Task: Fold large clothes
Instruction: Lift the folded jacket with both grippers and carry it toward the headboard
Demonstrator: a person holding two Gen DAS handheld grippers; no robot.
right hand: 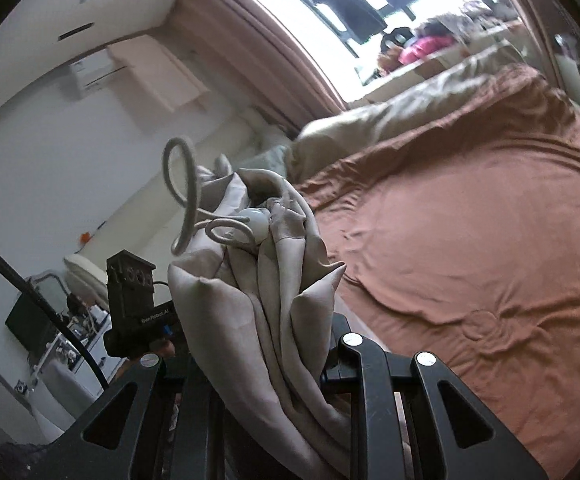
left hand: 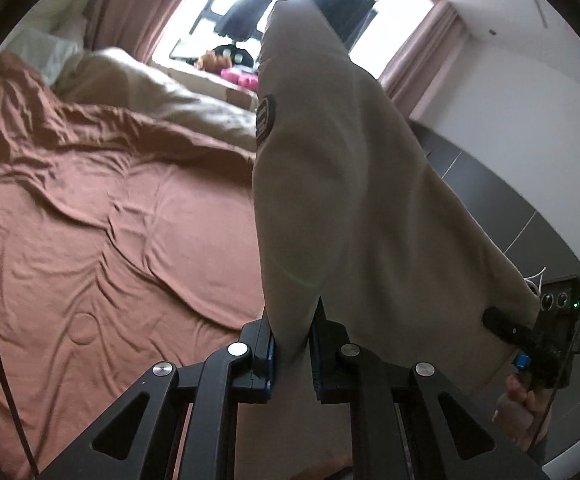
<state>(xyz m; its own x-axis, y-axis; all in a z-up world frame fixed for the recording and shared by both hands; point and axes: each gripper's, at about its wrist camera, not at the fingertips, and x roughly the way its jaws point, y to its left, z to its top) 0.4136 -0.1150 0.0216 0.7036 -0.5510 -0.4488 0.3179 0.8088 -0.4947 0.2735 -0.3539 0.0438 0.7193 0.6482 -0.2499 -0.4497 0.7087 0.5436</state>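
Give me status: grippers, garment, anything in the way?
Left gripper shut on beige garment. Right gripper shut on its bunched drawstring end. Garment held above the bed. Nothing blocking.

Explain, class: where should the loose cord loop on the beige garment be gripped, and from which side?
Take the pale drawstring cord at its standing loop, coming from the left: it arcs clear of the bunched beige fabric garment, so fingers can close across it without catching cloth.
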